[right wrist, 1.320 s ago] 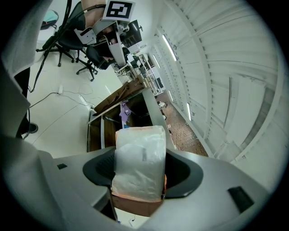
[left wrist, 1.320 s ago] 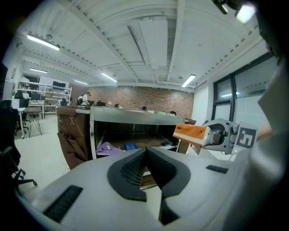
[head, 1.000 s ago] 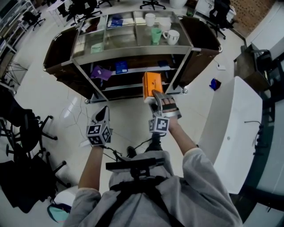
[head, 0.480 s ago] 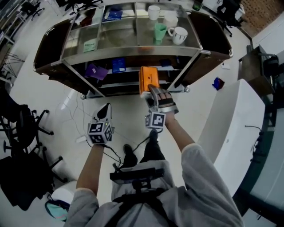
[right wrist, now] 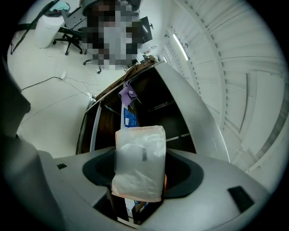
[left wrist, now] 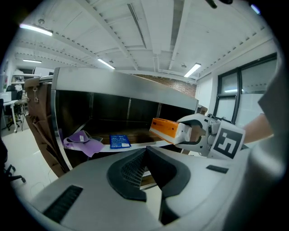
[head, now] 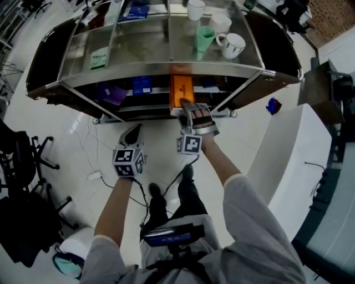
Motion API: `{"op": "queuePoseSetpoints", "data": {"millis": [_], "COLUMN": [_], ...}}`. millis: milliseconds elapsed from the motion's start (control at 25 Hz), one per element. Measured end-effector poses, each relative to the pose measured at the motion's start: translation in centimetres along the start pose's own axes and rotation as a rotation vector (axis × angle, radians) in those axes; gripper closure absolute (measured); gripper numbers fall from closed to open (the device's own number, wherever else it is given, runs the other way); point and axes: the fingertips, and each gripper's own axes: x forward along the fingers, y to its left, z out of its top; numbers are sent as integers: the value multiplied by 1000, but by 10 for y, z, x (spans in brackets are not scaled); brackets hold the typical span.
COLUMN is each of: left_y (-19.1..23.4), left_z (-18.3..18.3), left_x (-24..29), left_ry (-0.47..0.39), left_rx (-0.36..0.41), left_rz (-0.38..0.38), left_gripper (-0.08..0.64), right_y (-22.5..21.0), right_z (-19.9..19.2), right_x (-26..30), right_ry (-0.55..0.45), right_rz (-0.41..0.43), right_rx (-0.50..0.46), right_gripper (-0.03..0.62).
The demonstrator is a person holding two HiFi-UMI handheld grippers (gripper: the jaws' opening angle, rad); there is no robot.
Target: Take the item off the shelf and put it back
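The shelf [head: 138,73] is the biggest thing in front of me, a metal unit with a divided top tier and a darker tier below. On top, the right compartment holds four cups: a white cup [head: 195,8], a second white one [head: 220,23], a green cup [head: 204,37] and a white mug [head: 233,44]. The left compartments hold a green packet [head: 100,57] and a blue box [head: 136,11] at the back. On the lower tier lie a purple cloth [head: 112,93] and a blue packet [head: 142,85], just beside each other.

The blue box and both packets carry print, but it is too small for me to read.

My right gripper [head: 188,108] is clamped on the near end of the orange box [head: 181,91], which is wrapped in clear plastic. Its far end now sits under the top tier's front edge, to the right of the blue packet. I can't tell whether it touches the lower board. A second ago the whole box was still out in front of the shelf.

My left gripper [head: 133,133] has its jaws together with nothing in them. It hangs left of the right one, short of the shelf, though nearer than before.
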Motion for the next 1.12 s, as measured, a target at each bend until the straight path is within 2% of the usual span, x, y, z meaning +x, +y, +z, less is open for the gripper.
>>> {"op": "queuePoseSetpoints", "data": {"millis": [160, 280, 560, 840, 1120], "left_y": [6, 14, 25, 33, 31], "left_z": [-5, -8, -25, -36, -41], "left_x": [28, 49, 86, 113, 130], "left_ry": [0, 1, -8, -14, -23], "left_rx": [10, 37, 47, 53, 42], "left_rz": [-4, 0, -9, -3, -6], "left_gripper": [555, 555, 554, 554, 554], "right_y": [9, 11, 27, 37, 29], "right_z": [-6, -10, -20, -27, -32], "right_x": [25, 45, 84, 112, 133], "right_ry": [-7, -11, -11, -11, 0], "right_rz": [8, -8, -33, -57, -85], "right_rx": [-25, -29, -47, -62, -72], "right_gripper": [285, 285, 285, 285, 284]}}
